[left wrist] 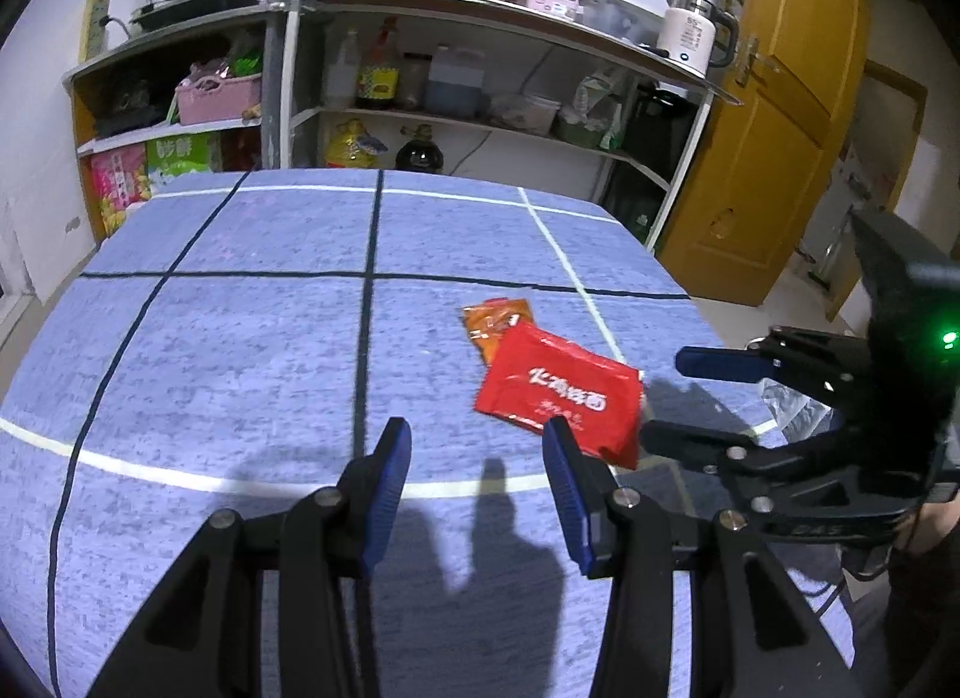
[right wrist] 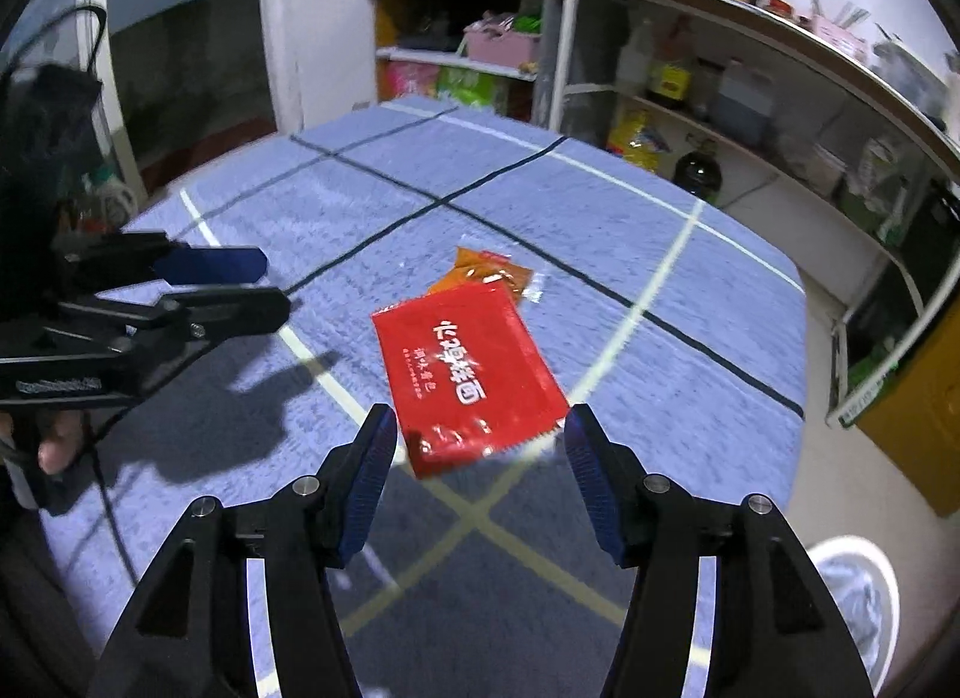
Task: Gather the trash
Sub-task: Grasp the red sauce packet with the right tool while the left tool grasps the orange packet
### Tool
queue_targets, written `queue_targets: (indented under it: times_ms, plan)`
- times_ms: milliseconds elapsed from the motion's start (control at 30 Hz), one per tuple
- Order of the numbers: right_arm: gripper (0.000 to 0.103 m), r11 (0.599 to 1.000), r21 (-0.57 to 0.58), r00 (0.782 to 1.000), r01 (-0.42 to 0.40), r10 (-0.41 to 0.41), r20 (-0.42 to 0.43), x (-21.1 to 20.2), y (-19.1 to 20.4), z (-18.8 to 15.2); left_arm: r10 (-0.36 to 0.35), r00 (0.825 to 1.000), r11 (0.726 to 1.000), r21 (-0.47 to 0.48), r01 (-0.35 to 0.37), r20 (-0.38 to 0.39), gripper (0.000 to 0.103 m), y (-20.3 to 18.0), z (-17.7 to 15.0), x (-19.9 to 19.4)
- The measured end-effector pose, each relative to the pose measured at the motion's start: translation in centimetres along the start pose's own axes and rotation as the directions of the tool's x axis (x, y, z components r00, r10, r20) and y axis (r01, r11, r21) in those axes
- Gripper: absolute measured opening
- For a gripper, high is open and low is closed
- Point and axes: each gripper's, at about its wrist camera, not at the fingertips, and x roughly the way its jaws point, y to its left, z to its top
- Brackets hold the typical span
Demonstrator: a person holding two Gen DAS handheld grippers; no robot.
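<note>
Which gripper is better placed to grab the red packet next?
Right. In its own view the right gripper is open and lined up, with the red packet's near edge just ahead between its fingertips. The left gripper is also open and empty, but the packet lies off to its right.

The orange sachet (right wrist: 489, 272) is half buried under my red packet (right wrist: 465, 374), so I can't read its print. My left hand (right wrist: 57, 446) shows only fingertips at the picture's edge. The shelf (right wrist: 798, 116) beyond the table's far edge is smeared, labels unreadable. A white bin (right wrist: 858, 596) is cut off by the picture's lower right rim.
</note>
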Motion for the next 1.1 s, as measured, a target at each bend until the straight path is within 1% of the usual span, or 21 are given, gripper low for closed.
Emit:
queue_targets:
  times_ms: [100,200,300,467,600,633,767,867,933,967,1000,1033,1100]
  plan:
    - [0.059,0.999,-0.034,1.000,0.003,-0.003,-0.012,1.7,0.6,0.7,0.007,1.000,1.000,-0.030,-0.008,-0.007,0.048,1.3,-0.2,-0.1]
    - [0.060,0.998,-0.067,0.999,-0.014,0.012,-0.031,2.9,1.0,1.2,0.013,1.000,0.998,-0.056,-0.013,-0.004,0.048,2.5,-0.3,-0.4]
    - [0.060,0.997,-0.071,0.999,-0.014,0.010,-0.050,4.1,1.0,1.5,0.013,1.000,0.997,-0.073,-0.013,-0.003,0.048,3.1,-0.3,-0.6]
    - [0.071,0.998,-0.062,0.998,-0.028,0.025,-0.055,4.9,0.7,1.9,0.006,1.000,0.996,-0.086,-0.007,-0.006,0.048,3.5,-0.4,-0.8]
    - [0.080,0.995,-0.003,0.993,-0.098,0.098,-0.066,5.9,-0.8,2.0,0.007,1.000,0.996,-0.093,-0.008,-0.010,0.048,3.6,-0.5,-0.7]
    - [0.081,0.995,0.008,0.993,-0.103,0.103,-0.064,6.0,-1.1,2.0,0.005,1.000,0.996,-0.094,-0.007,-0.013,0.048,3.6,-0.5,-0.6]
    - [0.081,0.997,0.014,0.993,-0.082,0.083,-0.082,6.2,-0.8,2.3,0.003,1.000,0.996,-0.088,-0.005,-0.027,0.048,3.5,-0.5,-0.2]
    - [0.070,0.997,0.024,0.992,-0.073,0.075,-0.103,6.0,-0.6,2.5,-0.002,0.999,0.996,-0.085,-0.001,-0.033,0.048,3.1,-0.3,0.1]
    - [0.057,0.997,0.022,0.992,-0.074,0.076,-0.105,5.8,-0.3,2.5,-0.003,0.999,0.996,-0.087,0.000,-0.032,0.048,2.9,0.1,0.3]
    - [0.052,0.997,0.024,0.992,-0.075,0.077,-0.104,5.6,-0.3,2.5,-0.004,0.999,0.996,-0.089,0.001,-0.031,0.048,2.9,0.3,0.4]
    - [0.030,0.997,0.022,0.992,-0.078,0.080,-0.102,5.4,-0.2,2.4,-0.005,1.000,0.996,-0.092,0.002,-0.030,0.048,2.8,0.5,0.5]
    - [0.020,0.996,0.019,0.991,-0.084,0.086,-0.099,5.2,-0.1,2.4,-0.006,1.000,0.995,-0.095,0.003,-0.030,0.048,2.7,0.6,0.6]
    - [0.017,0.996,0.014,0.991,-0.085,0.086,-0.098,4.9,0.2,2.1,-0.009,1.000,0.995,-0.102,0.006,-0.028,0.048,2.6,1.0,0.9]
